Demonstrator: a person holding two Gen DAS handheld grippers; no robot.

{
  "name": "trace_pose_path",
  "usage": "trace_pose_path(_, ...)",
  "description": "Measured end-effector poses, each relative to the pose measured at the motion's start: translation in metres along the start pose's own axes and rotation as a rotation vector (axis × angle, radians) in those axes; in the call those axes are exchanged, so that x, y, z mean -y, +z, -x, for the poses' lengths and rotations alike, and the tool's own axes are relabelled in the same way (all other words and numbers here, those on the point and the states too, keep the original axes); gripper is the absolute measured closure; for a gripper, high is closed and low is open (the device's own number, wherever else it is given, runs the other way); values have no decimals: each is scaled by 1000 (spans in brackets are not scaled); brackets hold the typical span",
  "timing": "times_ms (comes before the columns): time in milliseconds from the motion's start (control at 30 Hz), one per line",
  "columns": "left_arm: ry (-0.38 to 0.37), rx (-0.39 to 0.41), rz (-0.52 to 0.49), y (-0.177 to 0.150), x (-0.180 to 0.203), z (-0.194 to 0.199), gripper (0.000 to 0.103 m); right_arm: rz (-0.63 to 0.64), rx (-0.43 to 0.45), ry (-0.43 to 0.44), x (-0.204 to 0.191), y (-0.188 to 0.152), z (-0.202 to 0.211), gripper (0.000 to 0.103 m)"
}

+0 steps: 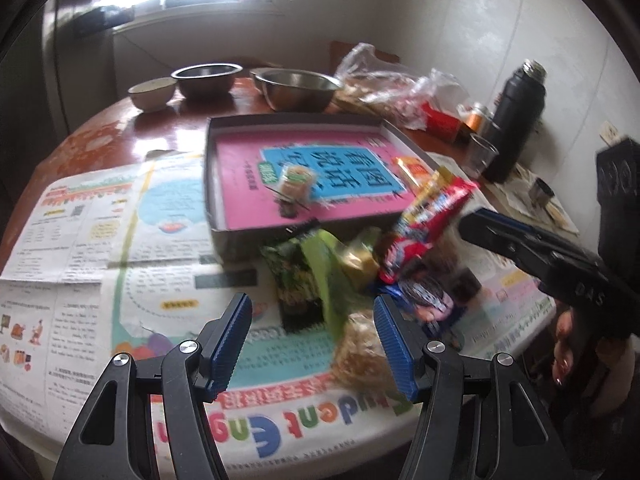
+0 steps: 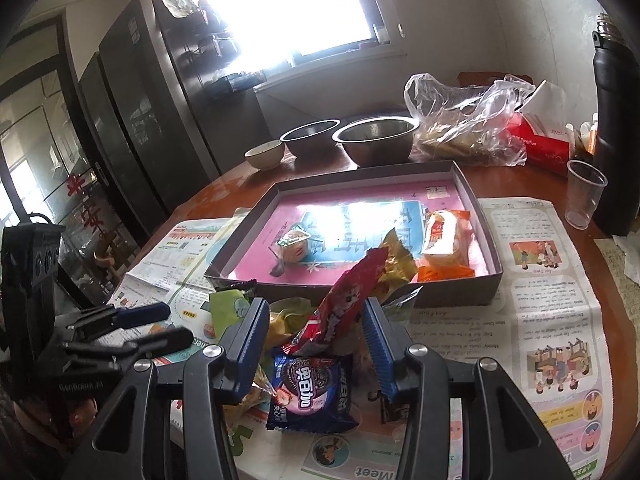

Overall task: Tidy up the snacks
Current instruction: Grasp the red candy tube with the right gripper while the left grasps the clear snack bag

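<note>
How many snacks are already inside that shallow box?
2. A small cup-shaped snack sits toward the left of the box, and an orange-wrapped snack lies at its right side. The upright packets in front could hide another.

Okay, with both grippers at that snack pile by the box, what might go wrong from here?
1. The red packet in the right gripper stands tilted over the pile; it looks lightly held and could slip out on the way to the box.
2. The left gripper, jaws open, sits close to the right one over the same pile, so they may bump.
3. The loose green packet and others could get knocked across the newspaper.
</note>
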State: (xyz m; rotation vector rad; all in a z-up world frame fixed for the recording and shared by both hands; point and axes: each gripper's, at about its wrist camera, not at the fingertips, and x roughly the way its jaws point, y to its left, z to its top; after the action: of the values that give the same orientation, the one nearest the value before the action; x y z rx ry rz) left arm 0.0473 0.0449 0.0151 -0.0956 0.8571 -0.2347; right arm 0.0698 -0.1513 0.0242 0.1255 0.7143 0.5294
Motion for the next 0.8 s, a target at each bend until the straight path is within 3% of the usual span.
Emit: trace_pose_path(800,-76,-92,-57,-23,23,-31,38,-46,-60,-7,2,-4,-44,55)
